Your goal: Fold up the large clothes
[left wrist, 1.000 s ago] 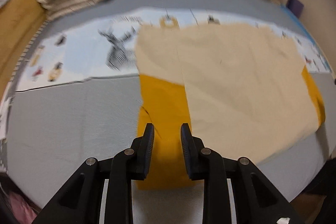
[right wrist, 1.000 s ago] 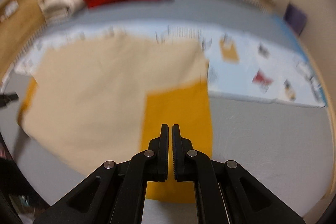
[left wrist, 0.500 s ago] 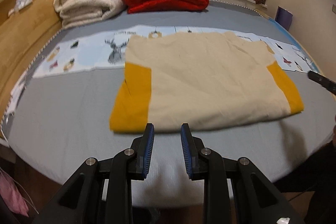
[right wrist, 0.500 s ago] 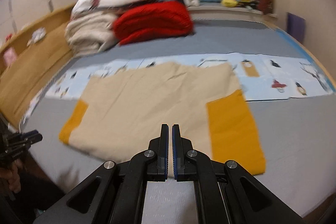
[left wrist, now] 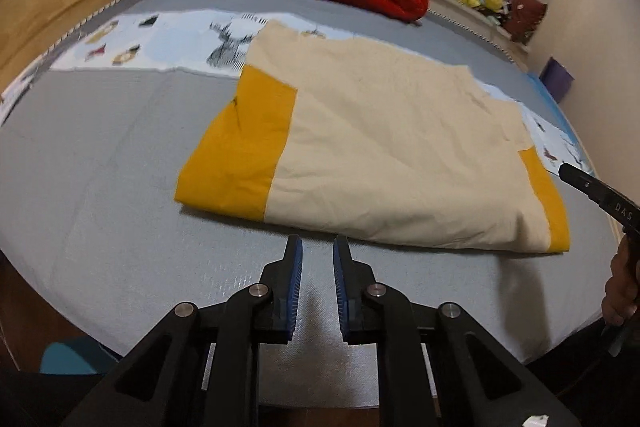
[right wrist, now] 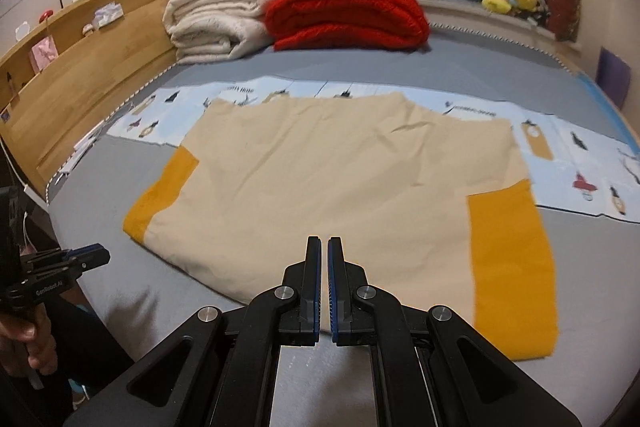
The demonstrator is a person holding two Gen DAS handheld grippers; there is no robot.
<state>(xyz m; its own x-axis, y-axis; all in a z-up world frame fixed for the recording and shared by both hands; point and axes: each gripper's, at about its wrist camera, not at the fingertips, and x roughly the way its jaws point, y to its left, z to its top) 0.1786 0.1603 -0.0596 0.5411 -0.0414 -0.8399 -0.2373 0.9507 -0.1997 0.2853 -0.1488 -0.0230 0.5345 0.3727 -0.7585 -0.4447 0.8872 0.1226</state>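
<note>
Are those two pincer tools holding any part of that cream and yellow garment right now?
No, nothing is held. The left gripper has a gap with nothing in it; the right gripper is shut on nothing. The garment lies free on the bed.

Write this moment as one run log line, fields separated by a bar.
stage: between folds | garment: folded, flat on bed | left gripper: jaws just closing, empty | right gripper: shut, empty

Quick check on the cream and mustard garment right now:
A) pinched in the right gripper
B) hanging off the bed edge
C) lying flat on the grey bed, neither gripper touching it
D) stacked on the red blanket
C: the cream and mustard garment lies spread on the grey bed, while the right gripper is shut on nothing and the left gripper stands short of its near edge.
</note>
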